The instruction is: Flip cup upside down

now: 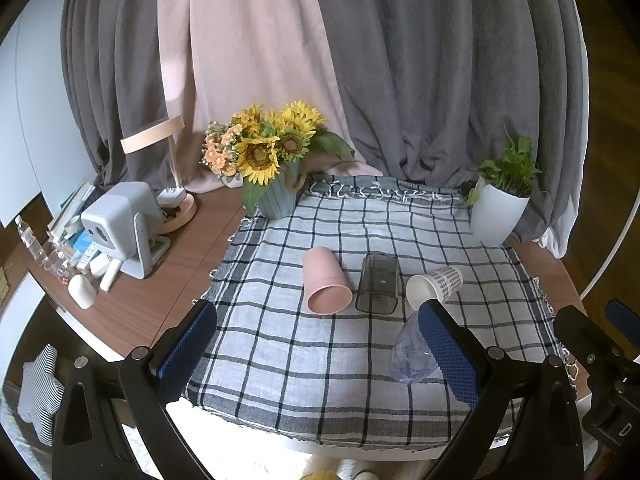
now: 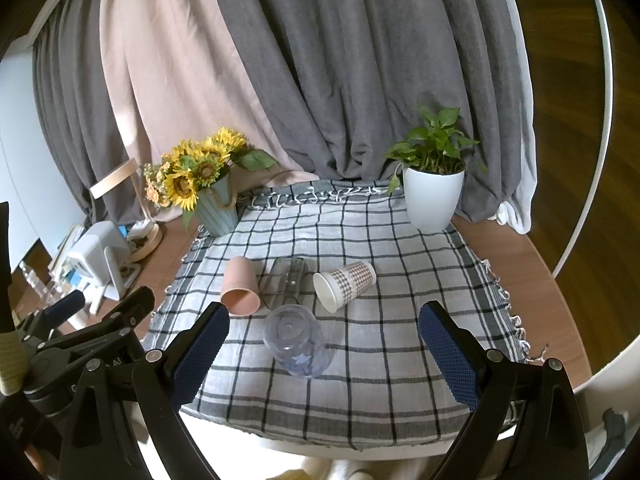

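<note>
Both the left gripper [image 1: 320,350] and the right gripper [image 2: 324,354] hang with jaws spread wide, holding nothing. On the checked grey cloth [image 2: 380,240], the clear plastic cup [image 2: 298,340] stands upside down, nearest the grippers. Beyond that cup the pink plastic cup [image 2: 240,287], smoky transparent cup [image 2: 286,282] and checked paper cup [image 2: 344,285] lie on their sides.

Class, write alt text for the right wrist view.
Four cups sit on a checked cloth: a clear cup upside down, with a pink cup, smoky tumbler and paper cup lying sideways behind. The open right hand-held gripper frames them.
</note>
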A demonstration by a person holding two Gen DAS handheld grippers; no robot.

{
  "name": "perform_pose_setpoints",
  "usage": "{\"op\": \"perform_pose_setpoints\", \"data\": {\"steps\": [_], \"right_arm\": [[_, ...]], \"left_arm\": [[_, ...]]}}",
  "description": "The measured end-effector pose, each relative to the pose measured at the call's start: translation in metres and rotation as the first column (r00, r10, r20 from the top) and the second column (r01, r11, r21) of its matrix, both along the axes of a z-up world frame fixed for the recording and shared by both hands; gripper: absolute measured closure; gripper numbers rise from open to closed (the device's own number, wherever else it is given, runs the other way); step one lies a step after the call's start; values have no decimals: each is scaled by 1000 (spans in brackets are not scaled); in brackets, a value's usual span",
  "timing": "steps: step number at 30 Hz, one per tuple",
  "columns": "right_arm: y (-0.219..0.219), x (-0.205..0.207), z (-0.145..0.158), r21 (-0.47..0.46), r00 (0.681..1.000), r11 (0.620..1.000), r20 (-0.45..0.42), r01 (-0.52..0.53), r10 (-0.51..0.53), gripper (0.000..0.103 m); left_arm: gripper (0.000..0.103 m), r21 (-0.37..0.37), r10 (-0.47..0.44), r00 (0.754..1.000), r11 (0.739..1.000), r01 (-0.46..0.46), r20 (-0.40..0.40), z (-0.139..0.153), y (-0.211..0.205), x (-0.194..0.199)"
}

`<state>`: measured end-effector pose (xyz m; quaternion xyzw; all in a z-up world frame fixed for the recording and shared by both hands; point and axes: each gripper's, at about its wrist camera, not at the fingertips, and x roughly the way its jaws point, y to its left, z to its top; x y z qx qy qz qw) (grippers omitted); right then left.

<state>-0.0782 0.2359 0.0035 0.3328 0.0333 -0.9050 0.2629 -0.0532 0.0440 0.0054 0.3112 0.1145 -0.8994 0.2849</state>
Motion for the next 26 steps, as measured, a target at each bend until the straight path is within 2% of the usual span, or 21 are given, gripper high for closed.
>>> {"op": "perform_pose_setpoints", "data": {"steps": [26], "right_arm": [[-6, -9, -5, 0, 1000, 1000, 20, -11, 11, 7]], "left_arm": [[0, -6, -4, 1000, 1000, 4, 11, 2, -8, -4]]}}
